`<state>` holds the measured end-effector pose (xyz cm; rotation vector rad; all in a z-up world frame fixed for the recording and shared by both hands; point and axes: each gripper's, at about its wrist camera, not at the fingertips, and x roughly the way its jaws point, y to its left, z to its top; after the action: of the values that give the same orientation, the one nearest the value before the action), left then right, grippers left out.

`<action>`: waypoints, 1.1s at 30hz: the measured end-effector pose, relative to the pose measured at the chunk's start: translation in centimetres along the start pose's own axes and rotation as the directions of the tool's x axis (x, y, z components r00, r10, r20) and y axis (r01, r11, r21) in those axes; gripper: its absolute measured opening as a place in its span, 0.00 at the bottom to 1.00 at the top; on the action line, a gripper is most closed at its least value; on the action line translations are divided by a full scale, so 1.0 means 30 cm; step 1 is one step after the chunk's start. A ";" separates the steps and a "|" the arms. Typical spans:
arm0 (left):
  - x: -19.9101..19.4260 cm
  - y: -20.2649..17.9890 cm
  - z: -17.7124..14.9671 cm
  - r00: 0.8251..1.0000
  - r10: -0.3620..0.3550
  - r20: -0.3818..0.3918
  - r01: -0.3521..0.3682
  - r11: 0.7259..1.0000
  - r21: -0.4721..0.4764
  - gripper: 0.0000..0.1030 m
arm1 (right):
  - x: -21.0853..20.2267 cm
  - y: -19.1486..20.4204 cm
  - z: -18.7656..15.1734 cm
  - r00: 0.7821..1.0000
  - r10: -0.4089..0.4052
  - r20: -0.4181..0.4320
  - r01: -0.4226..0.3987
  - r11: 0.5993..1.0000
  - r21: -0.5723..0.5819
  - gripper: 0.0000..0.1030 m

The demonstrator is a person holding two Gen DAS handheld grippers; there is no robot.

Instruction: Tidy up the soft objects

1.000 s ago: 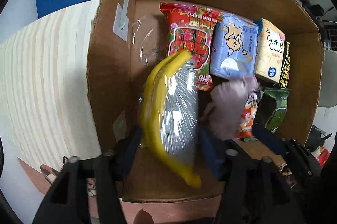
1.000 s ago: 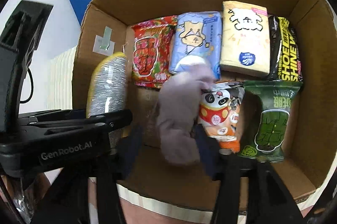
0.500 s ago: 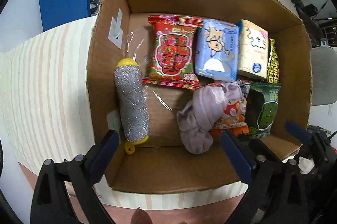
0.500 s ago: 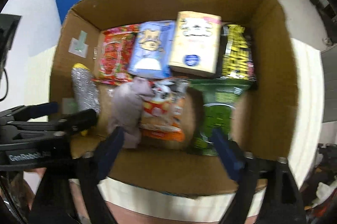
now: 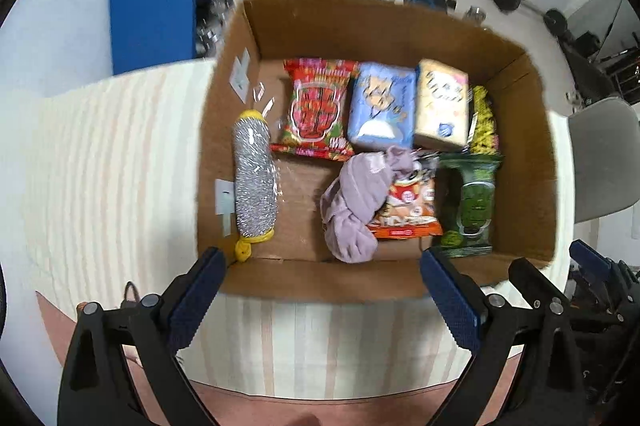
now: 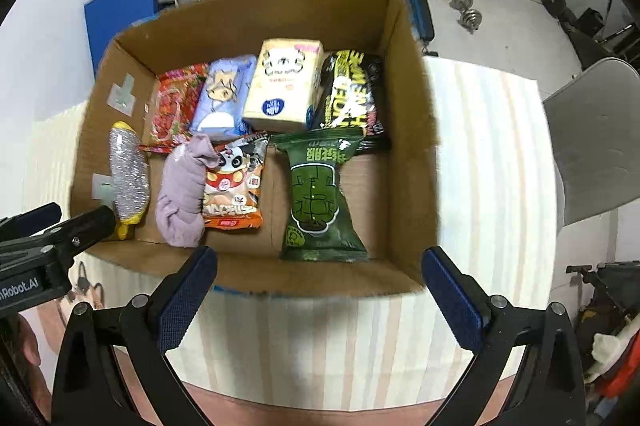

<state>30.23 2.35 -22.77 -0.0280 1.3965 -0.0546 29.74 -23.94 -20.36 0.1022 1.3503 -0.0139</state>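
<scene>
The silver scrubber (image 5: 256,177) and the lilac cloth (image 5: 356,201) now lie released on the floor of the cardboard box (image 5: 320,282). The scrubber runs lengthwise along the left wall, its knotted yellow end nearest the camera; the cloth lies against the orange snack pack (image 5: 408,209). Both the left gripper (image 5: 324,298) and the right gripper (image 6: 320,298) have drawn back above the striped bench (image 6: 492,153), jaws wide and empty.

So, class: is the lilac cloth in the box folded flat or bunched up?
Bunched up. The lilac cloth lies in a crumpled, twisted lump on the floor of the cardboard box, overlapping the orange snack packet.
</scene>
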 end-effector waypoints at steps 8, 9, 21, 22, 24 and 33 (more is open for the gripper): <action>-0.254 -0.059 -0.162 0.984 0.035 0.172 -0.041 0.999 0.028 0.97 | -0.306 -0.037 -0.160 0.986 -0.009 0.169 0.008 1.000 0.005 1.00; -0.280 -0.062 -0.186 0.983 0.034 0.182 -0.040 0.999 0.032 0.97 | -0.339 -0.042 -0.182 0.983 -0.005 0.181 0.005 1.000 0.004 1.00; -0.612 -0.086 -0.465 0.938 0.049 0.343 -0.061 0.998 0.025 0.97 | -0.763 -0.051 -0.490 0.936 0.027 0.352 -0.010 0.999 -0.049 1.00; -0.635 -0.085 -0.484 0.934 0.050 0.353 -0.061 0.998 0.023 0.97 | -0.792 -0.049 -0.514 0.932 0.031 0.361 -0.013 0.998 -0.054 1.00; -0.679 -0.090 -0.525 0.927 0.048 0.372 -0.060 0.998 0.022 0.97 | -0.848 -0.045 -0.565 0.924 0.047 0.380 -0.025 0.998 -0.061 1.00; -0.814 -0.107 -0.670 0.918 0.029 0.395 -0.039 0.999 0.018 0.97 | -1.041 -0.034 -0.743 0.896 0.076 0.438 -0.047 0.996 -0.078 1.00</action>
<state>6.15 0.74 -2.08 0.0067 0.9902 -0.0351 1.13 -24.67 5.23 0.0804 0.8900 0.0579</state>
